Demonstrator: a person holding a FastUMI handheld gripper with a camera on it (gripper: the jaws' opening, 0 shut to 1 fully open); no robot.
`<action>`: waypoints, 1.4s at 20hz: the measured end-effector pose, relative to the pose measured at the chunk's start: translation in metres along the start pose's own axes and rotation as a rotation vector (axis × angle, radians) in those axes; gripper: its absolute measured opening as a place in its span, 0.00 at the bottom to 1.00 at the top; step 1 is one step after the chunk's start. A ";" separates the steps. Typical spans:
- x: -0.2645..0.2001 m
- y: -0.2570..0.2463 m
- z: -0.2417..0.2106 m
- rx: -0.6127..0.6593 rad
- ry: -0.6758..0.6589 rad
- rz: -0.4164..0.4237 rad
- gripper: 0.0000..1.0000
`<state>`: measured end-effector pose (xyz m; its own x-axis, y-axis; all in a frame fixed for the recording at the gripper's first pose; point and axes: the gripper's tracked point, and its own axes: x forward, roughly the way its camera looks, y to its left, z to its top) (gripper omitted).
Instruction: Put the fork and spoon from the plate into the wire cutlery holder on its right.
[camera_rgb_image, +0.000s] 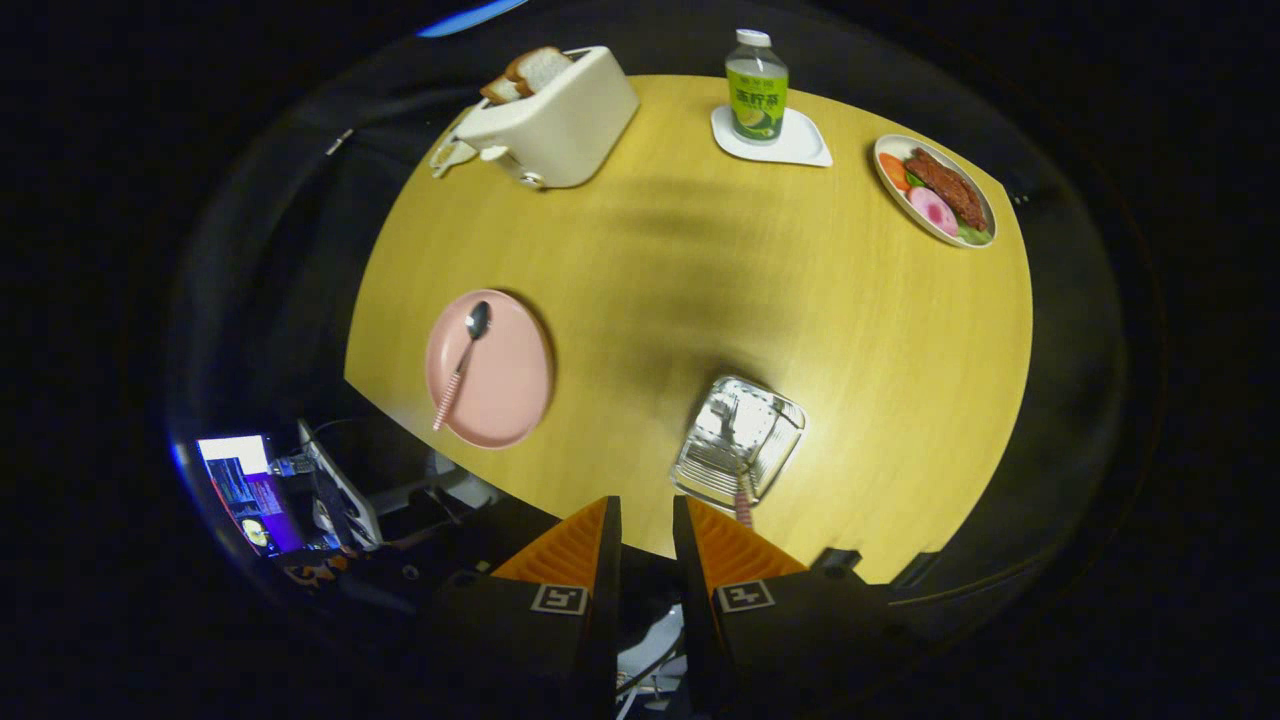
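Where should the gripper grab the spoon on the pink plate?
Probably by the striped handle, which sticks out over the pink plate's near rim. Come from above, fingers either side of it. The bowl end lies flat on the plate. The gripper holds nothing now, its fingers slightly apart.

A round yellow wooden table (720, 290) stands in a dark booth, black all around it. A soft shadow lies across the middle of its top. On its far side sit a cream toaster (555, 120) with bread slices, a bottle (757, 85) on a white coaster, and a plate of food (935, 190). Beside the near edge, a lit screen (245, 485) glows blue amid cables.
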<state>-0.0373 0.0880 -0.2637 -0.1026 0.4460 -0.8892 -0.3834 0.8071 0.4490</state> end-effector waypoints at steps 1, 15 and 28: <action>0.003 0.021 0.005 0.000 -0.029 0.036 0.32; 0.165 0.211 0.000 0.093 0.004 0.201 0.34; 0.248 0.205 0.005 0.173 0.022 0.027 0.34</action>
<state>-0.1370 0.3660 -0.3915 -0.1311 0.4611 -0.8776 -0.2167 0.8505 0.4792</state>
